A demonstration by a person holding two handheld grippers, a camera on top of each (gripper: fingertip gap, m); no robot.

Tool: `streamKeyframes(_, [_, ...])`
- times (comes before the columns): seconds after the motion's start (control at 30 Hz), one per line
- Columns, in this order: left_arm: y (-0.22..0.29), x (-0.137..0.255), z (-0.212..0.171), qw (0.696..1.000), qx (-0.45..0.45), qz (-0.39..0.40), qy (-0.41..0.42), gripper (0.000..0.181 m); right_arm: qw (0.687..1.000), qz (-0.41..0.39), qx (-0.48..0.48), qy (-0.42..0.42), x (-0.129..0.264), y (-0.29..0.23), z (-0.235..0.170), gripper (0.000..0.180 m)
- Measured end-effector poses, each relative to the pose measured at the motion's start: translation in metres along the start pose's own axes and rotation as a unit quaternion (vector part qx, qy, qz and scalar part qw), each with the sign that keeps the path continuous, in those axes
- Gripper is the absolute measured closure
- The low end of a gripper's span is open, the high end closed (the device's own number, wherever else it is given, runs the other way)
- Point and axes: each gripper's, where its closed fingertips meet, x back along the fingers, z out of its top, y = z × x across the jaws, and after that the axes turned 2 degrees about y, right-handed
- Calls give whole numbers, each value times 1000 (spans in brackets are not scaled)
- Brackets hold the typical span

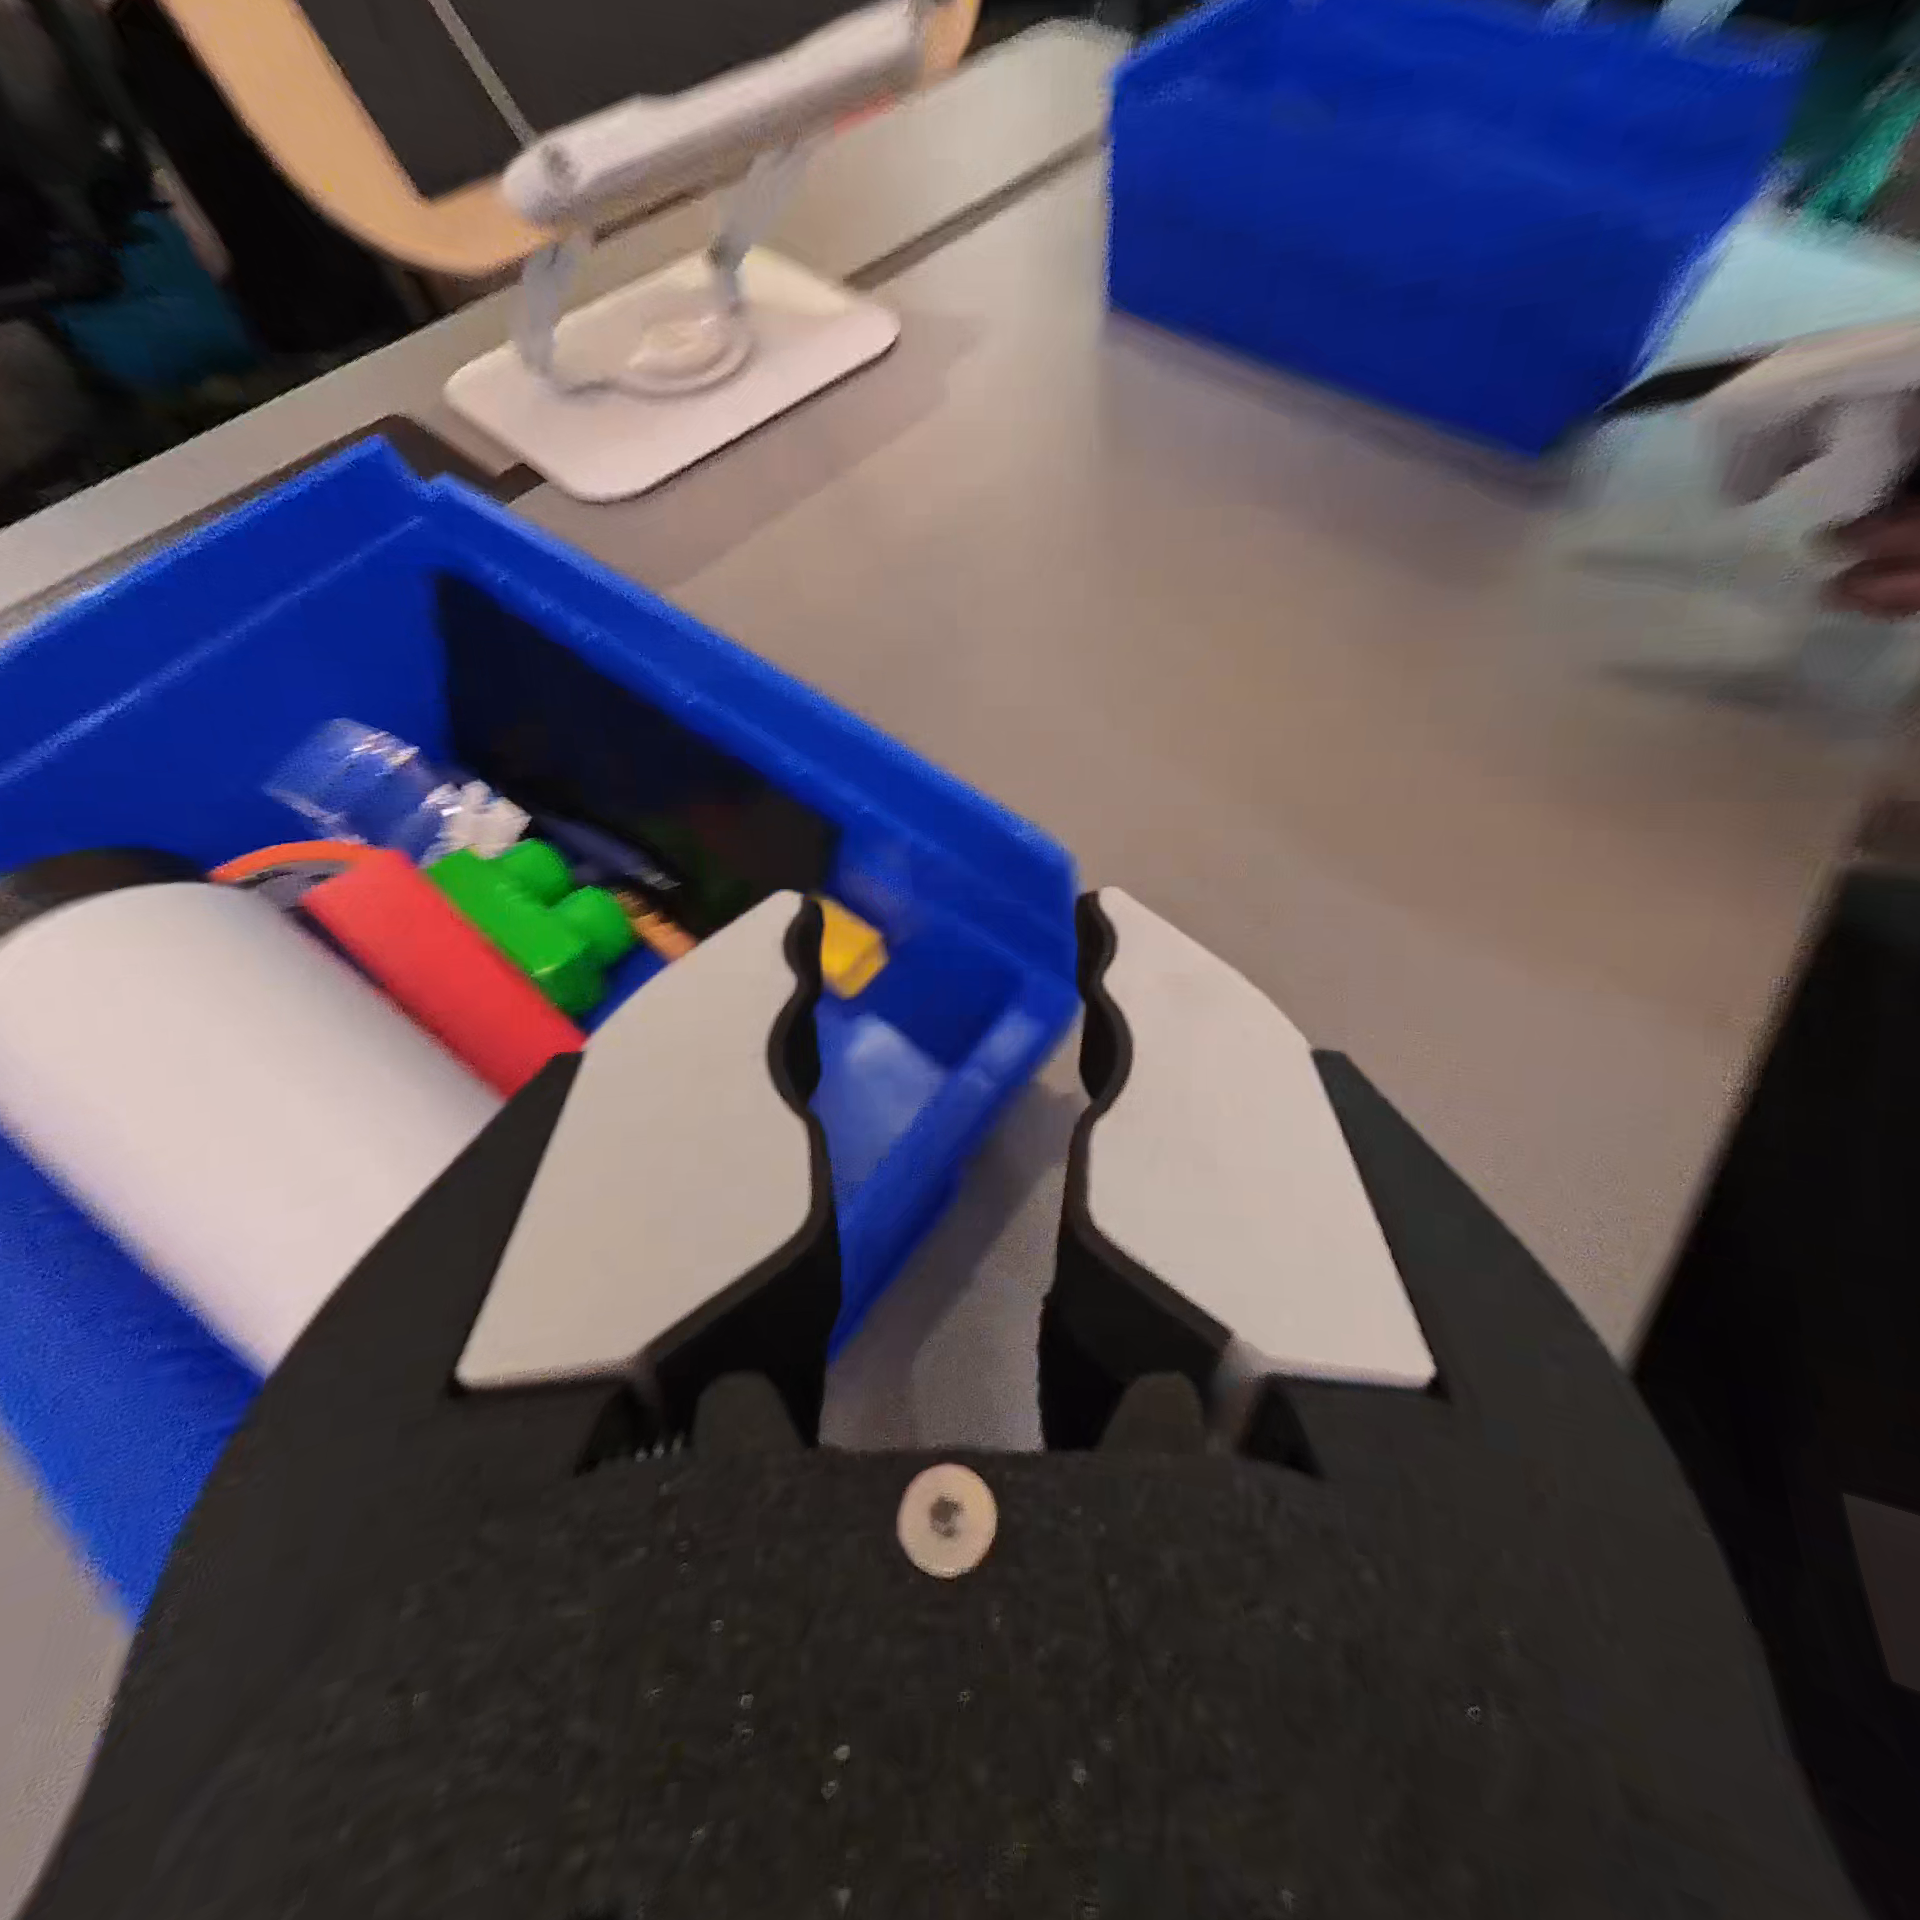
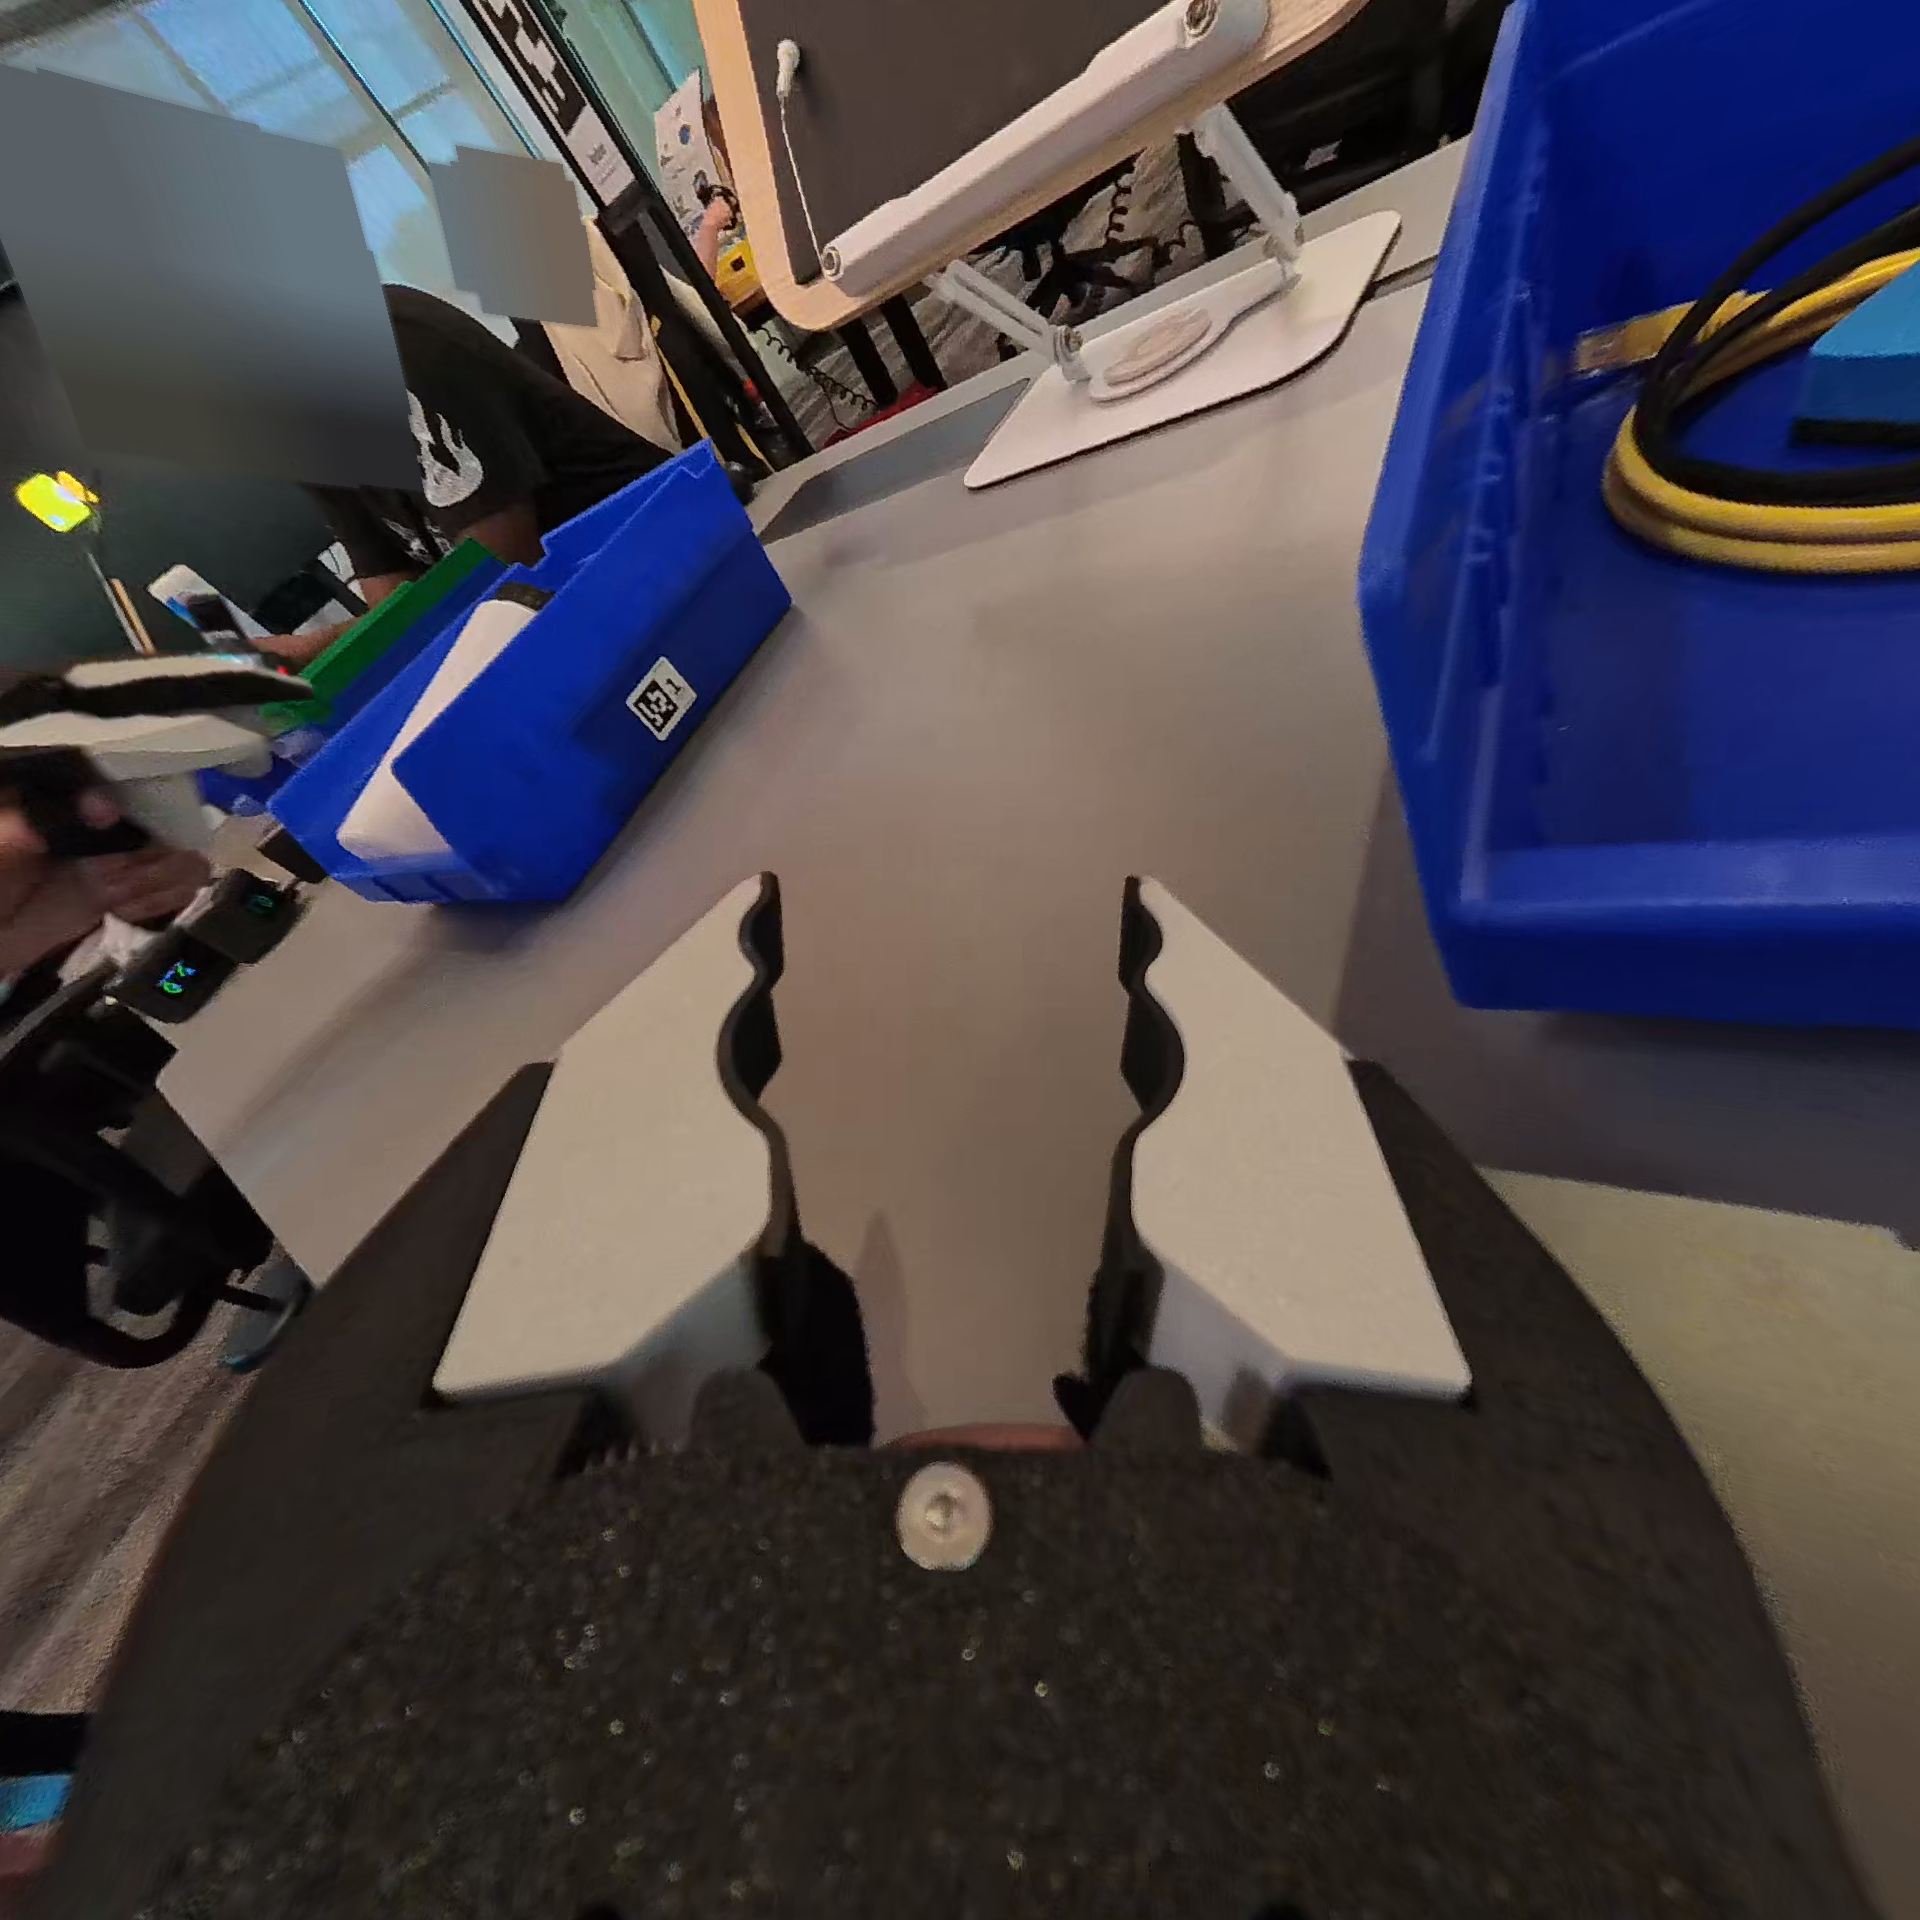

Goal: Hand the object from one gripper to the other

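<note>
Left gripper (image 1: pixel 940 914): it is hanging over the near corner of the left blue bin (image 1: pixel 644 665), its two fingers standing apart with a clear gap and nothing between them. The view is motion-blurred.

Left blue bin contents: a white cylinder (image 1: pixel 208 1081) is lying along the near side, with a red block (image 1: pixel 436 966) just beside it, a green stepped block (image 1: pixel 540 914) touching the red one, a small yellow piece (image 1: pixel 847 951) showing past the left finger (image 1: pixel 675 1132), and a clear crumpled wrapper (image 1: pixel 364 784) sitting farther back. Which of these is the object for the handover cannot be told; none is being held.

Right gripper (image 2: pixel 948 894): it is hovering over bare grey desk (image 2: pixel 987 727), fingers spread wide, holding nothing. In the left wrist view it is showing only as a pale blur at the right edge.

Right blue bin (image 2: pixel 1621 779): it is standing just right of the right gripper, with a coil of yellow and black cable (image 2: pixel 1745 499) lying inside.

The bins are sitting well apart on the desk. A white arm on a flat white base (image 2: pixel 1195 384) is standing at the far side between them. A person in a dark shirt (image 2: pixel 499 436) is sitting beyond the left bin.
</note>
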Motion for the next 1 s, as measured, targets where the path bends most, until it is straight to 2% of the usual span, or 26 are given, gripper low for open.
streamKeyframes(0.1, [-31, -22, -13, 992, -58, 71, -83, 131, 1000, 0, 3, -2, 0, 0, -1, 114])
streamKeyframes(0.17, [-38, -42, -25, 985, -84, 90, -123, 130, 1000, -1, 5, -4, 1, 0, -1, 114])
streamKeyframes(0.33, [-41, -86, -46, 973, -118, 84, -182, 129, 1000, 2, -5, -6, 2, 0, -3, 114])
streamKeyframes(0.4, [-47, -95, -51, 968, -134, 83, -197, 138, 1000, 7, -11, -8, 2, 0, -4, 114])
streamKeyframes(0.5, [-55, -105, -63, 956, -149, 68, -245, 131, 1000, 15, -20, -13, 1, -3, -6, 114])
streamKeyframes(0.73, [-56, -114, -61, 949, -188, 56, -248, 154, 999, 29, -27, -27, -2, -9, -12, 114])
streamKeyframes(0.87, [-63, -111, -59, 937, -226, 127, -234, 164, 999, 30, -30, -26, -1, -9, -11, 115])
streamKeyframes(1.0, [-76, -98, -59, 926, -219, 202, -231, 173, 998, 41, -45, -27, 0, -13, -12, 115])
